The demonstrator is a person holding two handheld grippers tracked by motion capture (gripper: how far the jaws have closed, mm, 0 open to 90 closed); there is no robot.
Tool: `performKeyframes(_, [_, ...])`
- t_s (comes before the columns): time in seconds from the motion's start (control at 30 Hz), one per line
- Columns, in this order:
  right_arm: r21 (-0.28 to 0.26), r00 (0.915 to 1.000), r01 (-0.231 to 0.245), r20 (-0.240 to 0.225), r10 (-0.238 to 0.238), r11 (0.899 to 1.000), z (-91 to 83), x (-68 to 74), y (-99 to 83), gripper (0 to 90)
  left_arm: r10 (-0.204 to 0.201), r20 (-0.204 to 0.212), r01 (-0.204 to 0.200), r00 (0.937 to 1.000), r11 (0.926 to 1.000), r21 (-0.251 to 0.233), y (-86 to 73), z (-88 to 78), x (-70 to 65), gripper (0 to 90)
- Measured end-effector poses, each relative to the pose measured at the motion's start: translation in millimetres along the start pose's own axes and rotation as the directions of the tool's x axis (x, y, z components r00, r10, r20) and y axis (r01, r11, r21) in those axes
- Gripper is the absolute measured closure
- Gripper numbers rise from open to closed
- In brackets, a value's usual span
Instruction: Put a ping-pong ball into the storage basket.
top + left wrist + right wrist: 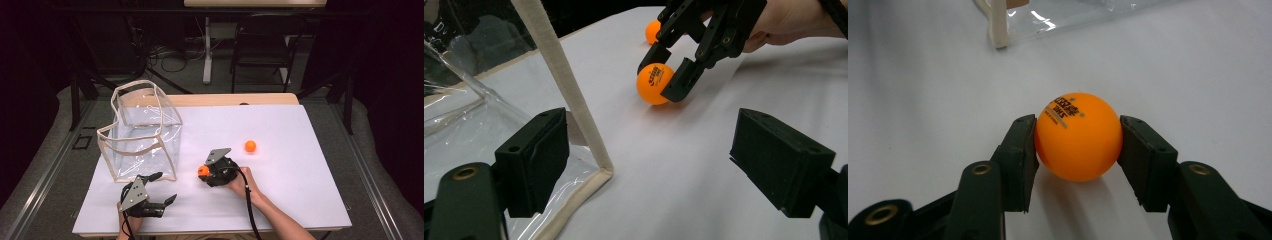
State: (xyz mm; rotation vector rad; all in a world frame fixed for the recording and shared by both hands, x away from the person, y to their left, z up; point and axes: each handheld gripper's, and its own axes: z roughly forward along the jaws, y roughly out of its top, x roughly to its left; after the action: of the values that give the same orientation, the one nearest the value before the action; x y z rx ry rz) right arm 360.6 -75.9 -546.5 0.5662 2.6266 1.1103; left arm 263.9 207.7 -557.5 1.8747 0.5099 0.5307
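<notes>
Ball [1079,136] near the table's [300,200] middle is light, hard, smooth and quick to squirt out, so your right gripper [1079,150] clamps its widest girth gently, while your left gripper [649,165] hangs released by the bag [142,132].

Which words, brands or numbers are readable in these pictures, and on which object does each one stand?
Orange ball held in the right gripper: dark print in about three lines, seen upside down and too blurred to read with certainty.
Same ball, left gripper view: the same print, too small to read.
Second orange ball: no print can be seen.
Clear bag: no text can be seen.
</notes>
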Motion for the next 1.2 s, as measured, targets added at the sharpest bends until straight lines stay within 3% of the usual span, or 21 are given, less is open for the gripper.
performKeyframes(1.2, [-0.103,0.9993,0.015,0.036,-0.011,0.995,-30.6,0.7,14.5,50.9,0.004,0.012,-0.004,0.9999,1.0000,-0.001,0.2,1.7,0.1,15.7])
